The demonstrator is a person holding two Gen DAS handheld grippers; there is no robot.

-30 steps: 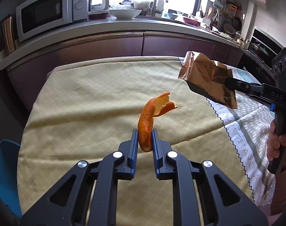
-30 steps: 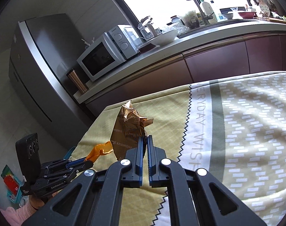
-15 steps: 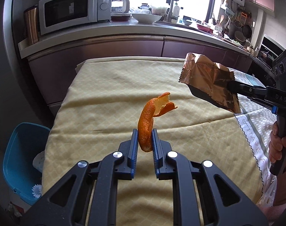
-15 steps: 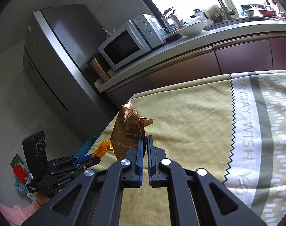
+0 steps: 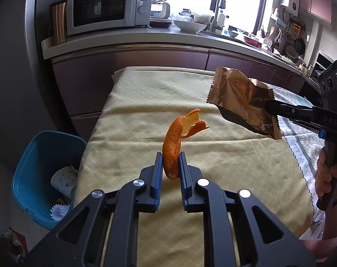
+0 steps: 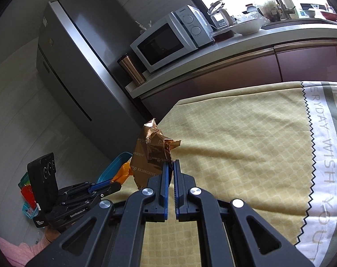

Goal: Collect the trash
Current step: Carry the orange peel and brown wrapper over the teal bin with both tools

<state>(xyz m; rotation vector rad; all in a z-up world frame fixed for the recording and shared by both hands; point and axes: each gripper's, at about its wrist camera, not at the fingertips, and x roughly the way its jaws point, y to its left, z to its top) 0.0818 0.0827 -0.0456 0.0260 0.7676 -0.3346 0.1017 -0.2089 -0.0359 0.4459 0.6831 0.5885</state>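
My left gripper point(image 5: 171, 158) is shut on a curled strip of orange peel point(image 5: 176, 142), held upright above the yellow tablecloth point(image 5: 146, 102). My right gripper point(image 6: 171, 165) is shut on a crumpled bronze snack wrapper point(image 6: 149, 158), also lifted off the table. In the left wrist view the wrapper point(image 5: 241, 99) hangs to the right of the peel, pinched by the right gripper point(image 5: 269, 106). In the right wrist view the left gripper point(image 6: 116, 183) and a bit of the peel point(image 6: 124, 172) show low on the left. A blue bin point(image 5: 38, 166) stands on the floor left of the table.
The bin holds crumpled paper point(image 5: 65, 181). Behind the table runs a counter point(image 5: 146, 37) with a microwave point(image 5: 108, 7), a copper tumbler point(image 5: 57, 23) and a bowl point(image 5: 189, 25). A grey fridge point(image 6: 79, 66) stands left. A person's hand point(image 5: 326, 173) holds the right gripper's handle.
Both grippers have swung left across the table with their loads still held. The blue bin has come fully into the left wrist view, and the table's left edge is now near.
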